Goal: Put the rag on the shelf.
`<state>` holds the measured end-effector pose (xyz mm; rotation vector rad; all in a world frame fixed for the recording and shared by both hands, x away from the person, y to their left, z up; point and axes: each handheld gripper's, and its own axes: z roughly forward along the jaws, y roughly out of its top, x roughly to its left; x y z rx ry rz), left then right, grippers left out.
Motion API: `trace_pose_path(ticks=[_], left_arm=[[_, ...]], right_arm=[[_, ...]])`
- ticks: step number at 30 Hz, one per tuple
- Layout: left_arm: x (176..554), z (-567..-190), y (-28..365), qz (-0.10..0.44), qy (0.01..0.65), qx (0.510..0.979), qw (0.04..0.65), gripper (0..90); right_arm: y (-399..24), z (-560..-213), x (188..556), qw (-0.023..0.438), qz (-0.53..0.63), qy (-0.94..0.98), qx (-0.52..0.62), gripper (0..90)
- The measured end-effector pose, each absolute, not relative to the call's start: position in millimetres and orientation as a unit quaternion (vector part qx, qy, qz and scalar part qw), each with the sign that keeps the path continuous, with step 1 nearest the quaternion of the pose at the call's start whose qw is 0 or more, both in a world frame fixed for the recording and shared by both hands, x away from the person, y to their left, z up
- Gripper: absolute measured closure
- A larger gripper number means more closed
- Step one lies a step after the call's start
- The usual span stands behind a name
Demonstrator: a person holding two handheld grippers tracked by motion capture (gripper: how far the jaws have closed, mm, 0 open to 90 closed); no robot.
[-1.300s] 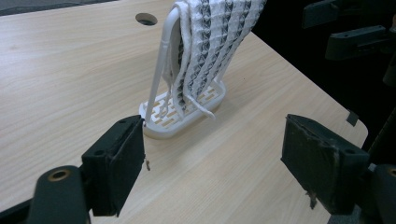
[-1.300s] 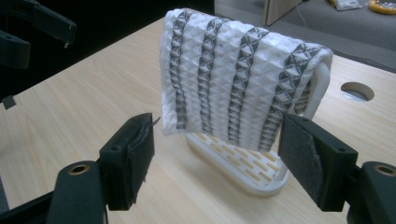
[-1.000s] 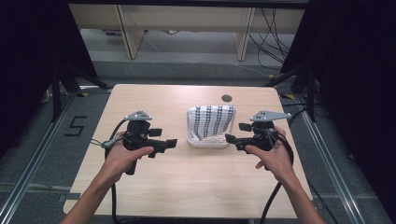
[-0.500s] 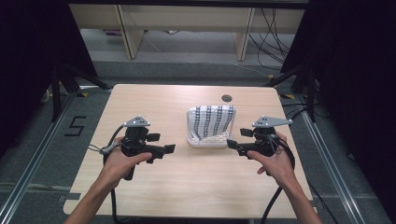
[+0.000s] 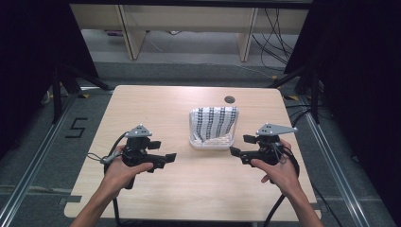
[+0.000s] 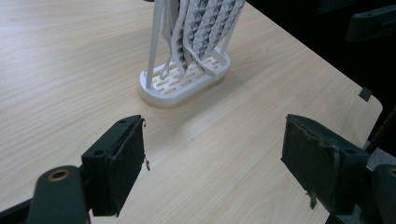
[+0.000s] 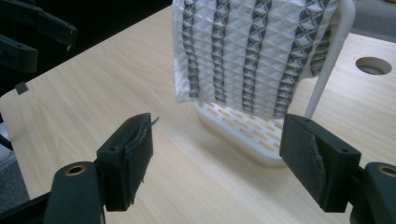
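Note:
A white slatted rack (image 5: 211, 141) stands right of the table's middle, with a white cloth with dark zigzag stripes (image 5: 215, 122) draped over its frame. My left gripper (image 5: 166, 159) hovers to the left of the rack, jaws open and empty, pointing at it. In the left gripper view the gripper (image 6: 215, 158) faces the rack (image 6: 184, 84) and cloth (image 6: 201, 28) from a short way off. My right gripper (image 5: 236, 152) is open just right of the rack. In the right gripper view the gripper (image 7: 217, 158) has the cloth (image 7: 252, 51) and rack base (image 7: 243, 128) close ahead.
The light wooden table (image 5: 156, 109) has a round cable hole (image 5: 230, 100) behind the rack. Dark curtains flank both sides, and cables lie on the floor at the right. A taped "5" (image 5: 76, 127) marks the floor on the left.
Both grippers have drifted slightly back toward the person's edge of the table. The rack and cloth have not moved.

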<state>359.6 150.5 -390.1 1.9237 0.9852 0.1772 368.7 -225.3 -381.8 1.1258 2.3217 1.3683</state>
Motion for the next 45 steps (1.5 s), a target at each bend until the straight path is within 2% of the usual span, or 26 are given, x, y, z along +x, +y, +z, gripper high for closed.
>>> trace_pose_path(ticks=[6, 7, 25, 27, 29, 34, 45], left_arm=[[353, -397, 155, 0.066, 0.4, 0.784, 0.471, 20.3], [352, -398, 156, 0.066, 0.4, 0.785, 0.469, 20.3], [337, -429, 160, 0.067, 0.401, 0.793, 0.454, 20.0], [335, -434, 160, 0.064, 0.396, 0.799, 0.449, 19.9], [333, -439, 159, 0.062, 0.402, 0.793, 0.454, 19.9], [329, -448, 160, 0.066, 0.398, 0.797, 0.45, 19.7], [316, -470, 169, 0.075, 0.402, 0.797, 0.444, 19.6]], right_arm=[[-226, -385, 364, 0.128, 0.467, 0.796, 0.364, 26.0], [-226, -386, 362, 0.116, 0.463, 0.795, 0.375, 25.8], [-228, -416, 352, 0.105, 0.454, 0.802, 0.374, 25.5], [-226, -420, 348, 0.09, 0.453, 0.8, 0.384, 25.5], [-227, -424, 349, 0.105, 0.449, 0.806, 0.372, 25.5], [-225, -435, 342, 0.085, 0.45, 0.804, 0.38, 25.5], [-224, -453, 330, 0.085, 0.434, 0.813, 0.38, 25.5]])
